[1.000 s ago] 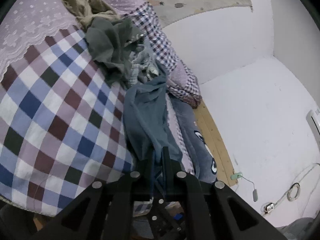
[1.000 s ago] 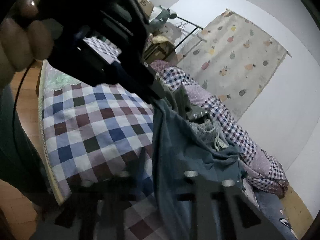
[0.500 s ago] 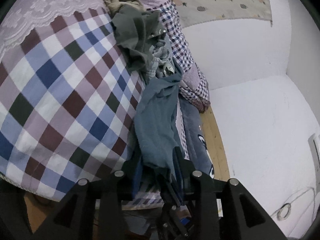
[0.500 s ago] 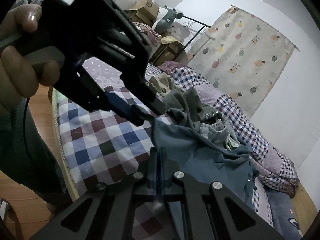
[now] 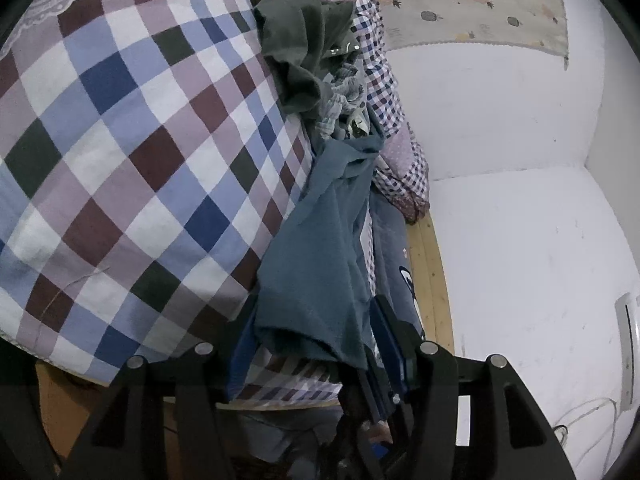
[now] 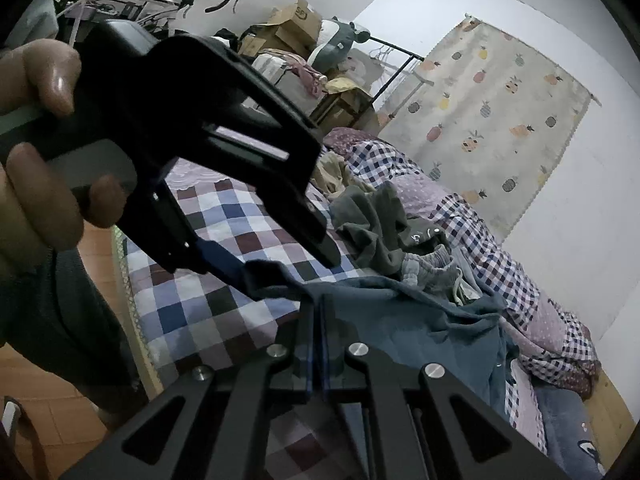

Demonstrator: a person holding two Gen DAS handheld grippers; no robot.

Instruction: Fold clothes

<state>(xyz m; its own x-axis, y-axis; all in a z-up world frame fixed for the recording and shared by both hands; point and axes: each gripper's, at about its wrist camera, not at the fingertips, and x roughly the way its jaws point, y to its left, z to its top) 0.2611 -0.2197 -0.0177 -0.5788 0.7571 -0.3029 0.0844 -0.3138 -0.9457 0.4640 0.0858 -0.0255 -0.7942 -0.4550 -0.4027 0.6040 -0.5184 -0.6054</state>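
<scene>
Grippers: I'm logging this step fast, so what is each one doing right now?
Left gripper: jaws opening, blue-grey garment still lying between them.
Right gripper: shut on the same garment's edge.

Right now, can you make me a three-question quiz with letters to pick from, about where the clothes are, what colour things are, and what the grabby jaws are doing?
1. Where does the blue-grey garment lie?
A. on the checked bedspread
B. on the floor
C. in a cardboard box

2. What colour is the crumpled garment heaped beyond it?
A. red
B. dark olive green
C. yellow

3. How do the right gripper's jaws stand?
A. wide apart
B. shut on the blue-grey garment
C. shut on a pillow

Answers:
1 A, it stretches over the checks.
2 B, its folds look dull green.
3 B, the jaws meet on the cloth's edge.
</scene>
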